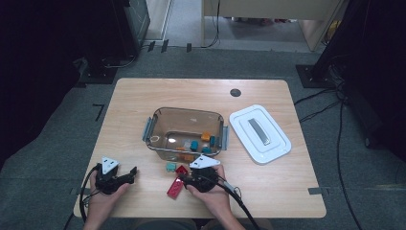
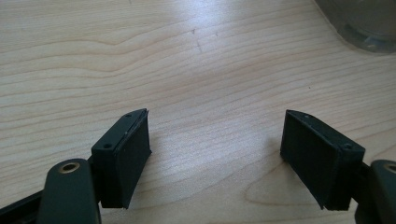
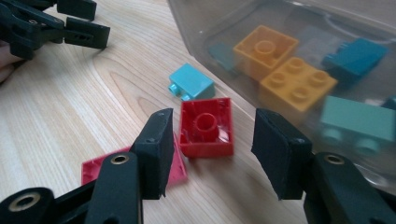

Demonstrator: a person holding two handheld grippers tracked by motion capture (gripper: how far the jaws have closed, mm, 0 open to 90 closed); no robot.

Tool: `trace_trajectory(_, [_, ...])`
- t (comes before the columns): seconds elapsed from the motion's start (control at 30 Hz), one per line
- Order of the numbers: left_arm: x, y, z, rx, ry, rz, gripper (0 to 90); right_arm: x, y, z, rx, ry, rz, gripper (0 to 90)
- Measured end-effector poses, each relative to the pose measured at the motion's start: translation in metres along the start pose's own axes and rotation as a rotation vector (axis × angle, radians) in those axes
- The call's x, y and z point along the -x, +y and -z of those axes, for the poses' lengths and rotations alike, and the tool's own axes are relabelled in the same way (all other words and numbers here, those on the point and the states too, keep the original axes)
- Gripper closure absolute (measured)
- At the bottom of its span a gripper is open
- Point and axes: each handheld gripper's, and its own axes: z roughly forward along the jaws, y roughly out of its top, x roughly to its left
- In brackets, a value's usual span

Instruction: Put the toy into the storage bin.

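A red square brick (image 3: 206, 127) lies upside down on the table, just ahead of my right gripper (image 3: 212, 154). Its jaws stand open on either side, clear of the brick. A flat red plate (image 3: 100, 165) lies partly under the left jaw, and a small teal brick (image 3: 191, 81) sits just beyond the red one. In the high view the right gripper (image 1: 179, 179) is near the table's front, with the red brick (image 1: 181, 169) and the plate (image 1: 174, 189) beside it. My left gripper (image 2: 215, 154) is open over bare wood at the front left (image 1: 133, 172).
A clear plastic container (image 1: 155, 125) stands mid-table with several orange and teal bricks inside; its near wall (image 3: 224, 28) is close behind the loose bricks. Its white lid (image 1: 260, 134) lies to the right. The table's front edge is close to both hands.
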Motion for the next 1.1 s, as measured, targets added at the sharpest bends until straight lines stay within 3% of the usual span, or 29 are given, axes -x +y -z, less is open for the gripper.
trace_trajectory(0.2, [0.0,0.0,0.0,0.0,0.0,0.0,24.3,-0.007,0.0,-0.012,-0.018,-0.03,0.003,48.8])
trace_trajectory(0.33, [0.0,0.0,0.0,0.0,0.0,0.0,24.3,-0.006,-0.002,-0.012,-0.022,-0.052,-0.002,58.7])
trace_trajectory(0.53, [0.0,0.0,0.0,0.0,0.0,0.0,24.2,-0.001,-0.003,-0.005,-0.022,-0.026,-0.007,60.1])
trace_trajectory(0.73, [0.0,0.0,0.0,0.0,0.0,0.0,24.2,0.006,-0.012,0.011,-0.035,-0.03,0.02,60.2])
trace_trajectory(0.97, [0.0,0.0,0.0,0.0,0.0,-0.001,24.2,0.021,-0.033,0.045,-0.067,-0.075,0.069,60.1])
trace_trajectory(1.1, [0.0,0.0,0.0,0.0,0.0,-0.001,24.2,0.026,-0.04,0.053,-0.064,-0.079,0.066,58.5])
